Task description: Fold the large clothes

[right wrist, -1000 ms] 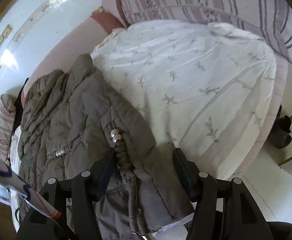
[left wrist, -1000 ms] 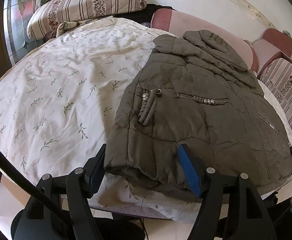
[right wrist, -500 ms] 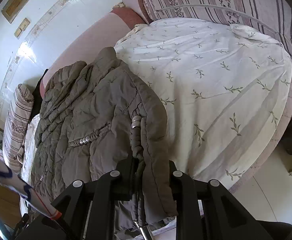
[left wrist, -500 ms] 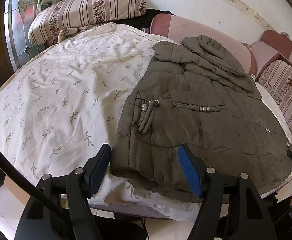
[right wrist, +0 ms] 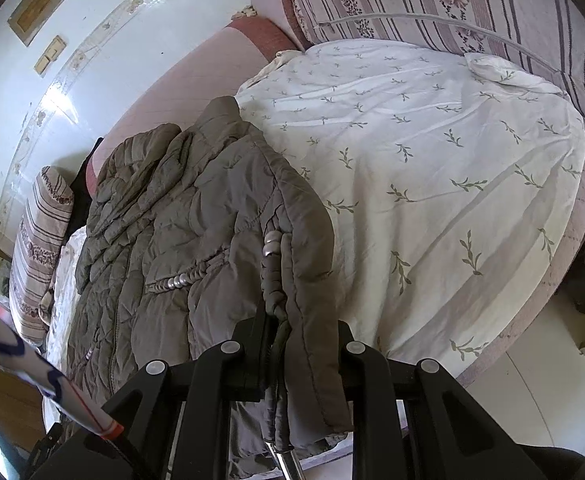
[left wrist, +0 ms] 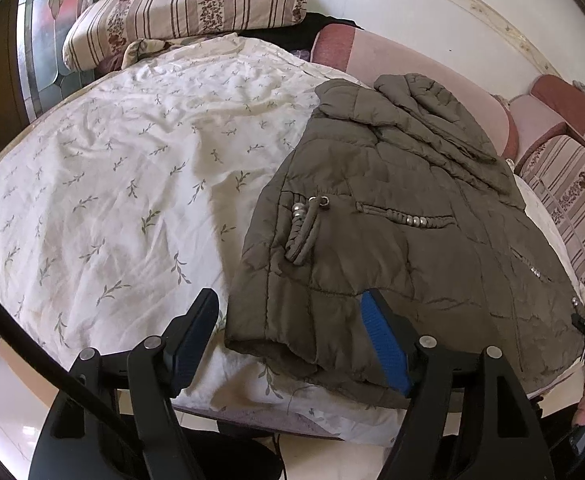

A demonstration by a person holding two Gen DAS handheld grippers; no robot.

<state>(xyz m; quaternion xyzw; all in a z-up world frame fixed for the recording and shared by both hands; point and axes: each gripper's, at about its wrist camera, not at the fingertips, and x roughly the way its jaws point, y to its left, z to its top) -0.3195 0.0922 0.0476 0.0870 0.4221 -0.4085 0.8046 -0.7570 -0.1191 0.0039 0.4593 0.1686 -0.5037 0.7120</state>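
Two grippers are working a padded jacket (left wrist: 392,240) lying on the bed (left wrist: 112,200): right gripper (right wrist: 300,344) fingers clamping its hem, likely for folding, left gripper (left wrist: 288,340) fingers hovering apart.

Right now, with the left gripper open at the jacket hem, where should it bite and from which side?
Take the jacket at its near hem corner, coming in level from the bed's front edge. That corner overhangs slightly and is rolled thick, already sitting between the open left gripper's fingers. The right gripper is shut on the opposite hem edge.
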